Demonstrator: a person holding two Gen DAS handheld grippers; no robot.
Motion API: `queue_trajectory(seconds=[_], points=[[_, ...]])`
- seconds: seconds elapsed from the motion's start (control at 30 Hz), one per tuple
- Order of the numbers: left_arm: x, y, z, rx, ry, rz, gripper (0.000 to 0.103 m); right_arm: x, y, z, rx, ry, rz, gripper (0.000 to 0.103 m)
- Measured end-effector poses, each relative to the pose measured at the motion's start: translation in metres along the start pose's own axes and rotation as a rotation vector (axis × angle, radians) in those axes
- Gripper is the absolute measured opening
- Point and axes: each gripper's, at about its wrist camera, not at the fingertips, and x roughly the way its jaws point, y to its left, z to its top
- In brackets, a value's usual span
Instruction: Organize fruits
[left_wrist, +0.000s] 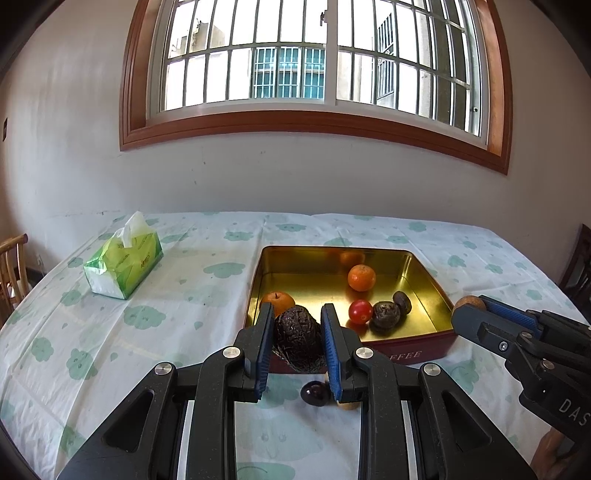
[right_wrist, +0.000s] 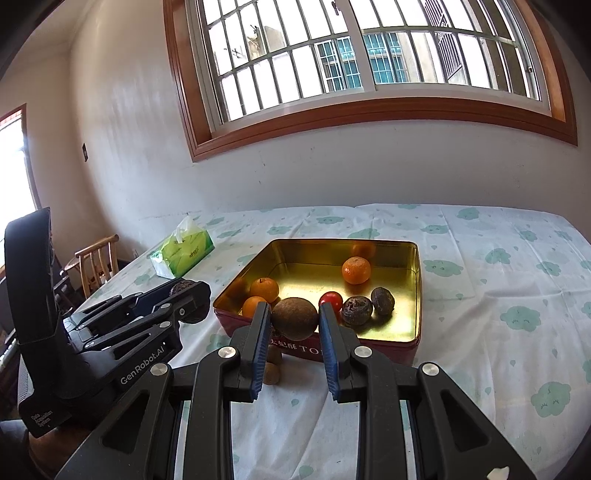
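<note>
Left gripper clamped on a dark wrinkled avocado, held above the cloth just short of the tin's near wall. Right gripper clamped on a round brown fruit, likewise in front of the near wall, at the tin's 6 o'clock.

Inside the tin: a mandarin toward 12 o'clock; a tomato near centre, with two dark wrinkled fruits just beside it at 3 o'clock; two orange fruits at 9 o'clock.

On the cloth, below the left gripper: a dark plum, with a small tan fruit partly hidden beside it. Below the right gripper: small brown fruits, close together.

Tissue pack well apart from the tin, at its 10 o'clock.
</note>
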Motion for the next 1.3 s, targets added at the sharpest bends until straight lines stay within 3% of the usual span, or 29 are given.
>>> queue_trajectory(seconds=[1.3], points=[[0.035,-0.007,0.020,0.045,-0.019,-0.003,0.026,0.026,-0.016,0.011,0.026,0.000,-0.007,0.024]])
